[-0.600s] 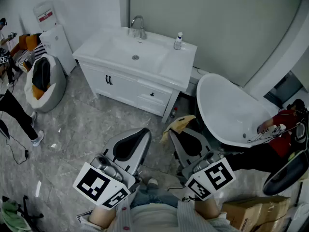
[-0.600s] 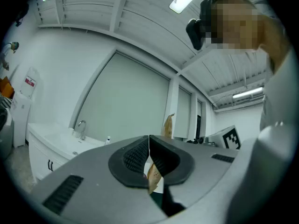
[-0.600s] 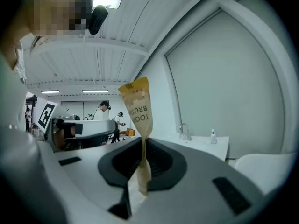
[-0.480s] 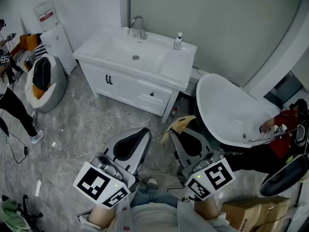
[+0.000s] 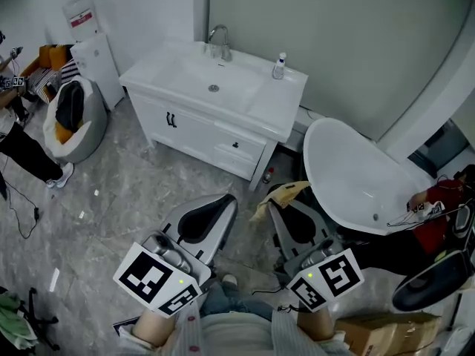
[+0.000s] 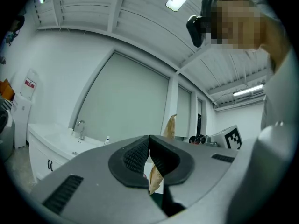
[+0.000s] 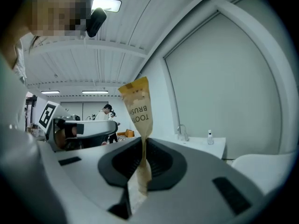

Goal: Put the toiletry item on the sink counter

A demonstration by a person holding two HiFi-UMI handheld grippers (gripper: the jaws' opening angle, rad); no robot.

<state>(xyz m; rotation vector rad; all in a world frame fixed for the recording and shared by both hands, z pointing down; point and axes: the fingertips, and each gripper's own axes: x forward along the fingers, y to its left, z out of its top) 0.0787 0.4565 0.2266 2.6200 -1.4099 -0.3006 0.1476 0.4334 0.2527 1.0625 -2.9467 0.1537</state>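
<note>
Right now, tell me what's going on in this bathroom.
A person stands back from the white sink counter with a gripper in each hand. The right gripper is shut on a yellowish toothbrush packet that sticks up between its jaws. The left gripper is shut and empty. The packet is not yet on the counter, where a small bottle stands at the back edge.
</note>
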